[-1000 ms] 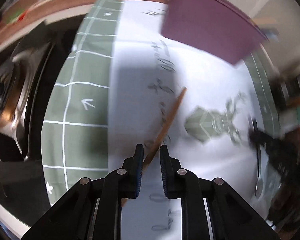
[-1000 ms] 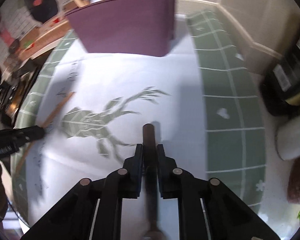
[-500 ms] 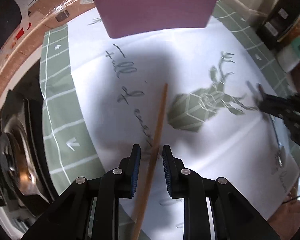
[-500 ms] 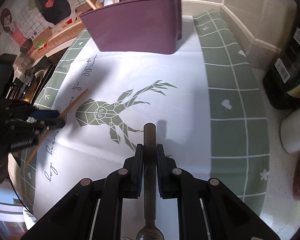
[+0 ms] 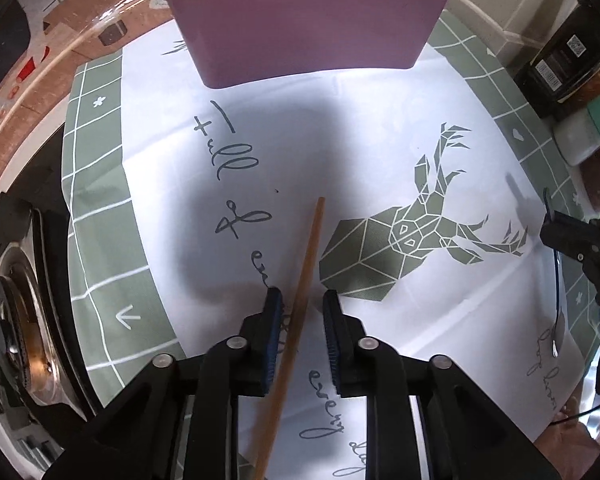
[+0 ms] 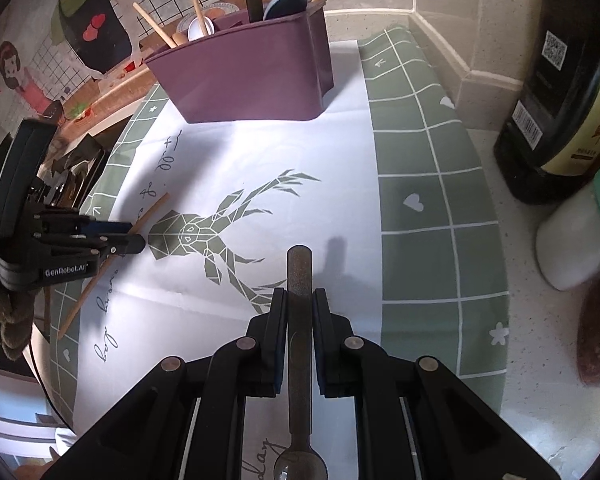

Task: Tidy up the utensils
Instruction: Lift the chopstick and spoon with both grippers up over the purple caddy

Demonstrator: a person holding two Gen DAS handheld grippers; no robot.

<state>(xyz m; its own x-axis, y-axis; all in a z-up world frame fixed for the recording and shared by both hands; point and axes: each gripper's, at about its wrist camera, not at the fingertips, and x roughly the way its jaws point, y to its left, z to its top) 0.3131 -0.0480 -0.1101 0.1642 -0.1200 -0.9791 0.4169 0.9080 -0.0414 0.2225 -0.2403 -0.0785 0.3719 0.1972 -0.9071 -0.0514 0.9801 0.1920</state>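
Observation:
A wooden chopstick (image 5: 304,276) lies between the fingers of my left gripper (image 5: 300,300), whose jaws stand apart around it, not pinching it; it also shows in the right wrist view (image 6: 112,256). My right gripper (image 6: 299,300) is shut on the dark handle of a metal spoon (image 6: 299,320), bowl end toward the camera. The purple utensil holder (image 6: 248,76) stands at the far end of the mat with several utensils in it; it also shows in the left wrist view (image 5: 308,20).
A white mat with a deer print and green checked border (image 6: 420,208) covers the counter. A dark sauce bottle (image 6: 572,92) and a white jar (image 6: 576,240) stand at the right. A stove burner (image 5: 16,320) lies left of the mat.
The left gripper's jaws have opened a little around the chopstick and the gripper has turned to face the purple holder. The right gripper has lifted slightly with the spoon.

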